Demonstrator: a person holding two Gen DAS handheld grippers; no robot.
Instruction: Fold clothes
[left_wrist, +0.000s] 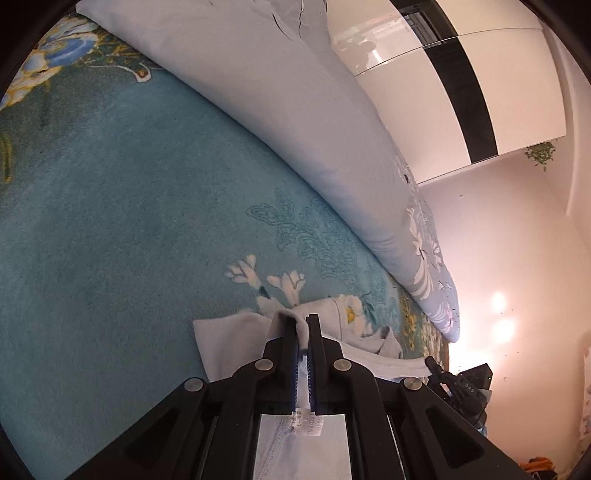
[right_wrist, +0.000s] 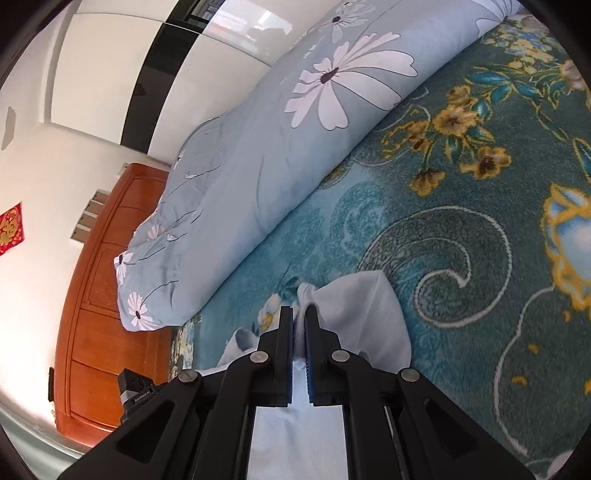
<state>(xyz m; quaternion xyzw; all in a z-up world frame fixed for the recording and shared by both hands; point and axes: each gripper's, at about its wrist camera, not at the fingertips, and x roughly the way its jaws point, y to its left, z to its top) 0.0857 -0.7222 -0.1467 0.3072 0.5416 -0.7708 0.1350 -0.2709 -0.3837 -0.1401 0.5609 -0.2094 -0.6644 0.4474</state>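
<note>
Left gripper (left_wrist: 302, 320), clenched on a bunched fold of pale blue garment (left_wrist: 229, 343), above a teal floral blanket (left_wrist: 110, 221) spread over the bed. Care label (left_wrist: 308, 422) dangling just behind the pads, print too small to read. Right gripper (right_wrist: 299, 312), likewise clamped on a gathered edge of the same pale cloth (right_wrist: 369, 314), fabric draped off both sides of its fingers and trailing down under the frame. Garment's full outline and kind not to be made out: most of it hidden beneath the two black gripper bodies and cut off at the lower edge of both views.

Wide open stretch of blanket ahead of both grippers, bare up to a long rolled duvet (left_wrist: 295, 129) with white daisy print (right_wrist: 258, 166), lying along the far edge of the bed. Beyond the duvet, glossy white wardrobe doors (left_wrist: 498, 92) with a black stripe, reflections blurred. In the right wrist view, an orange wooden headboard (right_wrist: 103, 295) at one end of the bed, a red paper decoration (right_wrist: 11, 229) on the wall beside it. In the left wrist view, the other black gripper partly visible at the lower right, near the blanket's edge and a pale wall washed out by glare.
</note>
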